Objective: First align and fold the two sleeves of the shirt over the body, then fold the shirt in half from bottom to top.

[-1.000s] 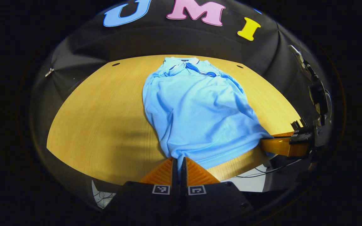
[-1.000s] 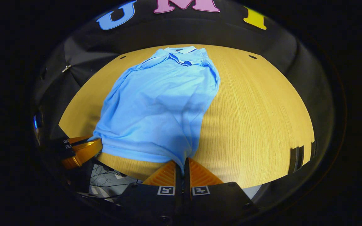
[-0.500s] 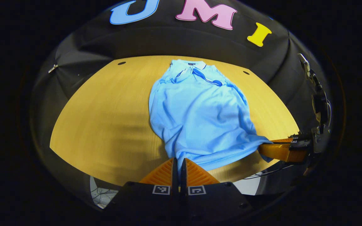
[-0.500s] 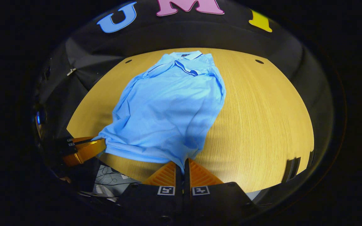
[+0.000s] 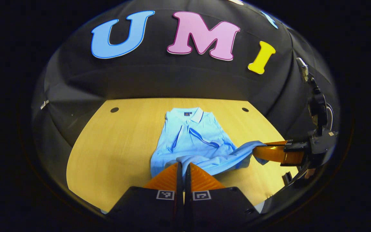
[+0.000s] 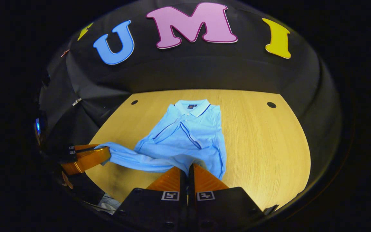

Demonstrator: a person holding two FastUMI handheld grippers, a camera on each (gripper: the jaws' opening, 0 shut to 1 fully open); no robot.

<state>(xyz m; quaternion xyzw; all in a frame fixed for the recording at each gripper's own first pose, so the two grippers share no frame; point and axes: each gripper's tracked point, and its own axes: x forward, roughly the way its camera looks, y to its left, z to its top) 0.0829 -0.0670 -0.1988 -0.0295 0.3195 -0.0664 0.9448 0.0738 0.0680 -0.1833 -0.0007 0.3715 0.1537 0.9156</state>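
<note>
Now I'm pinching the polo shirt's (image 5: 195,135) hem in both closed grippers, left (image 5: 182,167) and right (image 6: 185,169), over the table (image 6: 262,145); its collar label is too small for reading.

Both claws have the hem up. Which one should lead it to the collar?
Neither alone, I'd say. The left claw and right claw each pinch a hem corner of the shirt, and the collar lies ahead of both. Move them together.

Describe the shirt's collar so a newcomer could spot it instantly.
Start at the wooden table, where a light blue shirt lies. Follow it to the end nearest the black cloth wall: the collar sits there, flat. A pale edge and a small dark tag inside set it apart.
</note>
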